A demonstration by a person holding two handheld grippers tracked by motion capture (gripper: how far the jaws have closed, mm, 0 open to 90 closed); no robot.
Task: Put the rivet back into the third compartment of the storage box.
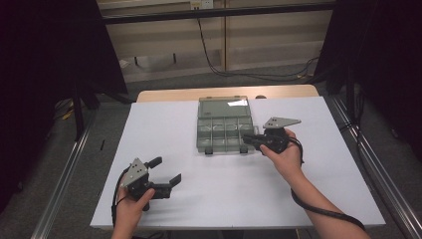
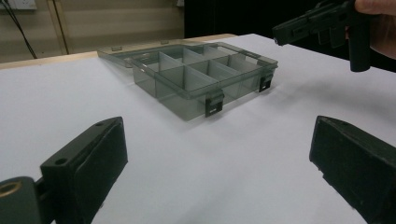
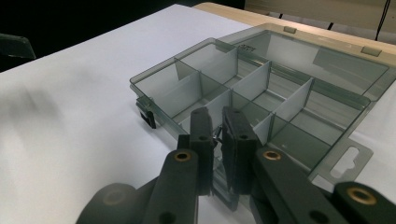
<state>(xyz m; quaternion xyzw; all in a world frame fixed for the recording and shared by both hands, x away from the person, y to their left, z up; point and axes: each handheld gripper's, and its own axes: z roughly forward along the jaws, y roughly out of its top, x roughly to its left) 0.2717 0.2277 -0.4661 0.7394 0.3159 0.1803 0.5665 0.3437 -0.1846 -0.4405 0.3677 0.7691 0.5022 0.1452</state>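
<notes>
Soft overhead light falls evenly on my white surface (image 1: 239,184), while the room at nine and three o'clock stays black. A pale glare sits on the open lid (image 1: 223,106) at twelve o'clock. My fingers (image 3: 201,140) blur up close, casting faint shadows.

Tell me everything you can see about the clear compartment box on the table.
The compartment box is smoky translucent plastic, its lid folded open flat behind it, with dividers forming eight compartments and two dark latches on the front edge. It lies flat on the white table. The right gripper, jaws nearly shut, hovers at its front right corner.
</notes>
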